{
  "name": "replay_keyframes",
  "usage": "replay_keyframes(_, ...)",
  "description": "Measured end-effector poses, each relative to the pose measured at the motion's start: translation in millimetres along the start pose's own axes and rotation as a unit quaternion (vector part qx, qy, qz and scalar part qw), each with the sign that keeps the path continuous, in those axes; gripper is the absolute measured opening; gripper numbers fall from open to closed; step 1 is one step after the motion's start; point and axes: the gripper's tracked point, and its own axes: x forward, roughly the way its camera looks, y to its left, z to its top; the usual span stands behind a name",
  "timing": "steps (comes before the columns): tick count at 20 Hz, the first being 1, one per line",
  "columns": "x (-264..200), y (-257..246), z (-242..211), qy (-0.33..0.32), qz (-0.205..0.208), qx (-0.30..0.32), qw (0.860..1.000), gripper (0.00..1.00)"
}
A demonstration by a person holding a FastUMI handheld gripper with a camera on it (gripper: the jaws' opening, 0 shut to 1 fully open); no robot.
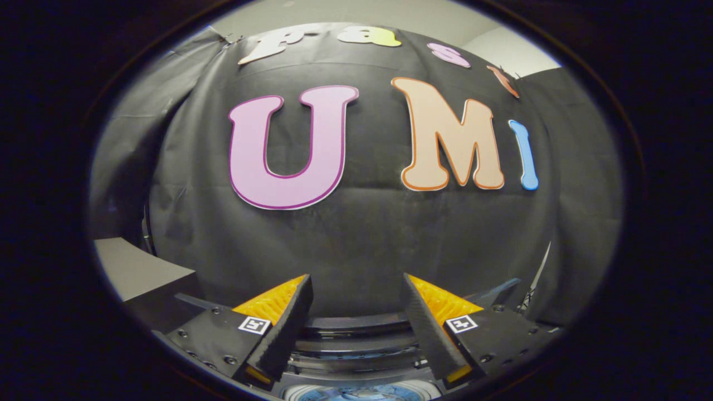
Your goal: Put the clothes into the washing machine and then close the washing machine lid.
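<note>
Cloth first: black booth wall fabric [356, 245] hangs wide and wrinkled across the far side, draped in soft folds, and it takes up most of what lies beyond the tongs. Up above it, a strip of pale ceiling or wall [501, 44] peeks over the top of the cloth. Off to the left, nearer in, sits a flat grey panel surface [133, 270], matte and plain, with a dark edge running beneath it; what it belongs to I cannot tell.

Now down low, between and just ahead of the fingers, there is the washing machine [356, 348]: dark and silvery curved rims stacked in bands, the round top opening facing up towards us. At the very near edge, under the gap in the tongs, a pale ring with a bluish patch [356, 394] inside shows the mouth of the drum, so the lid looks to be off that opening. Whether that blue is clothing or part of the tub, I cannot say.

And the tongs [356, 303] themselves: held well apart, fingers [278, 340] spread wide to left and right, nothing between them, hanging above the machine with the black cloth straight ahead.
</note>
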Motion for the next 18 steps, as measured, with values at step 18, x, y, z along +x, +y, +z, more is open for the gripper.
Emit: replay_keyframes(18,-38.8,-2.7,-7.0,-0.006,0.005,-0.001,1.0,0.98)
